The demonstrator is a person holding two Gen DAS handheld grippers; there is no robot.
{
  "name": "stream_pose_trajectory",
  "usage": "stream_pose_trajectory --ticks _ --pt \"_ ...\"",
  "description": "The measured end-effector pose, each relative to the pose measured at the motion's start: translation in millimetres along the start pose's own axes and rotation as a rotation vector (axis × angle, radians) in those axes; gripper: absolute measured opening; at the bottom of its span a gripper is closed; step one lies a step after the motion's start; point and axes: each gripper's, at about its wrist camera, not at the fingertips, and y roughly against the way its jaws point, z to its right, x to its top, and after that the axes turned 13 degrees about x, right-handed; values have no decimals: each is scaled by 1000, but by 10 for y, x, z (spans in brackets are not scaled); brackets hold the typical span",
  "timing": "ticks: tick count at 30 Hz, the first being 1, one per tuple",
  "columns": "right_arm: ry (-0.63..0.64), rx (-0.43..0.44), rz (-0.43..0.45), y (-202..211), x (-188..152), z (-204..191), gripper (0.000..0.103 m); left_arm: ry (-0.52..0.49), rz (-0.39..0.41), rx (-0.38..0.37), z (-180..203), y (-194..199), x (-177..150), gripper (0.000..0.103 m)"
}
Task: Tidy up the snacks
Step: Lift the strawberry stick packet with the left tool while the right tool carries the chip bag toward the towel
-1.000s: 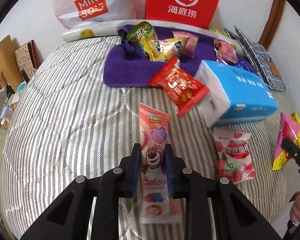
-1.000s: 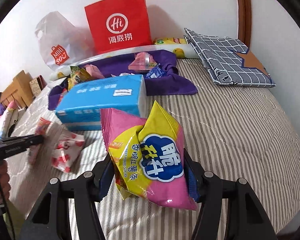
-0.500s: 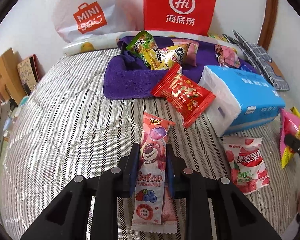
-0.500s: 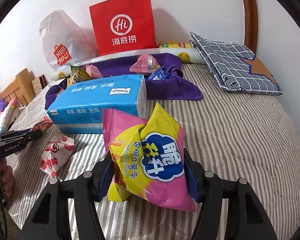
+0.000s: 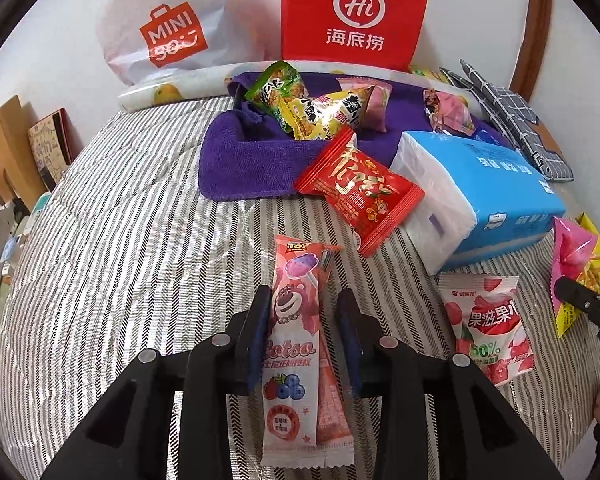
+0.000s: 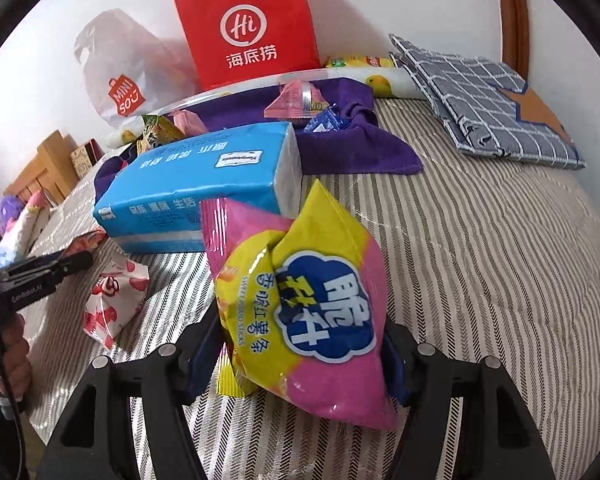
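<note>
Several snacks (image 5: 320, 108) already lie on the towel (image 5: 240, 160), but the red packet (image 5: 360, 192) at its edge and others remain off it; the left gripper (image 5: 304, 320) gapes around the Lotso pack (image 5: 292, 360), the right gripper (image 6: 300, 360) clamps the chips (image 6: 308, 320).

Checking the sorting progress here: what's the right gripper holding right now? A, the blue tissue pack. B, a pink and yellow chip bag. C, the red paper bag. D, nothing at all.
B: in the right wrist view the right gripper is closed on the pink and yellow chip bag, while the blue tissue pack lies on the bed behind it.
</note>
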Motion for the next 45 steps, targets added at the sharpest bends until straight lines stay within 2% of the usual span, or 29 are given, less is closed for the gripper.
stream_pose_trajectory --ticks 3,6,11,13,17,27,37,45 --pt "9 -8 0 -5 -6 -21 65 18 -1 -8 -20 -2 1 33" --pt "14 -12 -2 -1 -7 -37 61 37 -2 8 -45 -2 -1 26" --pt "38 -15 18 43 -25 -85 56 40 -1 3 -54 5 -6 25" --pt "28 -14 20 58 -27 -86 56 32 -7 5 -48 20 -7 24" --pt "-13 9 39 161 -45 -87 55 63 -25 -54 -95 136 33 24" --pt "7 -8 121 567 22 -283 55 52 25 -95 -15 481 108 24" --pt "10 27 206 888 134 -416 55 54 47 -107 31 733 146 24" --pt "12 21 233 1013 217 -496 55 50 64 -124 111 880 210 24"
